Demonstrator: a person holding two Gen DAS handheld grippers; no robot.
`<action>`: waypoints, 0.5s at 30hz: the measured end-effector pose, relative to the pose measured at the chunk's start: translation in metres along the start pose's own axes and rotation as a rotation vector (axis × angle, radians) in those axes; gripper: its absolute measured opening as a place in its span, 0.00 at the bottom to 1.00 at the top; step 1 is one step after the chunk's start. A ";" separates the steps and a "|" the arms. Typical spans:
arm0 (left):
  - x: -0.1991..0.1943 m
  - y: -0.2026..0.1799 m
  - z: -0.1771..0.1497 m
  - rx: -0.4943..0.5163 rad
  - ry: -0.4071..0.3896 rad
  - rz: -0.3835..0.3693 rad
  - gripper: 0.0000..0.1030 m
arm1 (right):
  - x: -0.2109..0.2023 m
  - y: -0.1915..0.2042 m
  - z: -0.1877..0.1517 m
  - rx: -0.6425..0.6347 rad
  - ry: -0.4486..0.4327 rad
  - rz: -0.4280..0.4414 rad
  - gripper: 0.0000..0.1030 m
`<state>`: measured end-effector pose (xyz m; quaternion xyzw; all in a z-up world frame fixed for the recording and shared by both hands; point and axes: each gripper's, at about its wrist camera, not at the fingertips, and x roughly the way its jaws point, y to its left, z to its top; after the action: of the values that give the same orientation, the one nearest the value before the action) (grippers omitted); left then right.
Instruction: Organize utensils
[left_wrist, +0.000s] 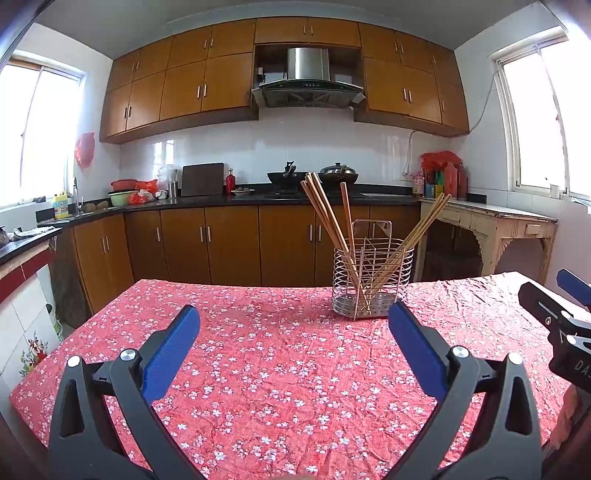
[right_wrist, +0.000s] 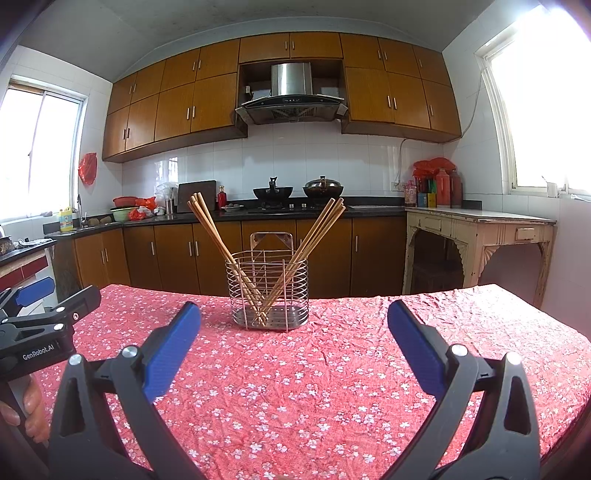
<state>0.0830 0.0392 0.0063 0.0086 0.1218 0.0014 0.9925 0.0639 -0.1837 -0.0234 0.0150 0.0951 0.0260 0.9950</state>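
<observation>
A metal wire utensil holder (left_wrist: 372, 280) stands on the table near its far edge. It holds several wooden chopsticks (left_wrist: 325, 218) that lean left and right. It also shows in the right wrist view (right_wrist: 269, 291), with its chopsticks (right_wrist: 218, 236) fanned out. My left gripper (left_wrist: 293, 314) is open and empty, well short of the holder and left of it. My right gripper (right_wrist: 293, 314) is open and empty, facing the holder from a distance. Each gripper shows at the other view's edge: the right one (left_wrist: 565, 314) and the left one (right_wrist: 40, 317).
The table carries a red floral cloth (left_wrist: 280, 369), also seen in the right wrist view (right_wrist: 314, 369). Beyond it runs a kitchen counter (left_wrist: 258, 199) with woks and bowls. A pale side table (right_wrist: 480, 229) stands at the right wall.
</observation>
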 end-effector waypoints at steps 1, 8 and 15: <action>0.000 0.000 0.000 0.000 0.000 0.000 0.98 | 0.000 0.000 0.000 -0.001 0.000 0.000 0.96; 0.000 0.000 0.000 0.000 0.001 -0.001 0.98 | 0.000 0.000 0.000 0.000 0.000 -0.001 0.96; 0.000 0.000 -0.001 -0.002 0.004 -0.003 0.98 | 0.000 0.001 0.000 -0.001 0.000 0.000 0.96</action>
<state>0.0830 0.0389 0.0050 0.0075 0.1236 0.0002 0.9923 0.0640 -0.1830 -0.0230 0.0146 0.0953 0.0260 0.9950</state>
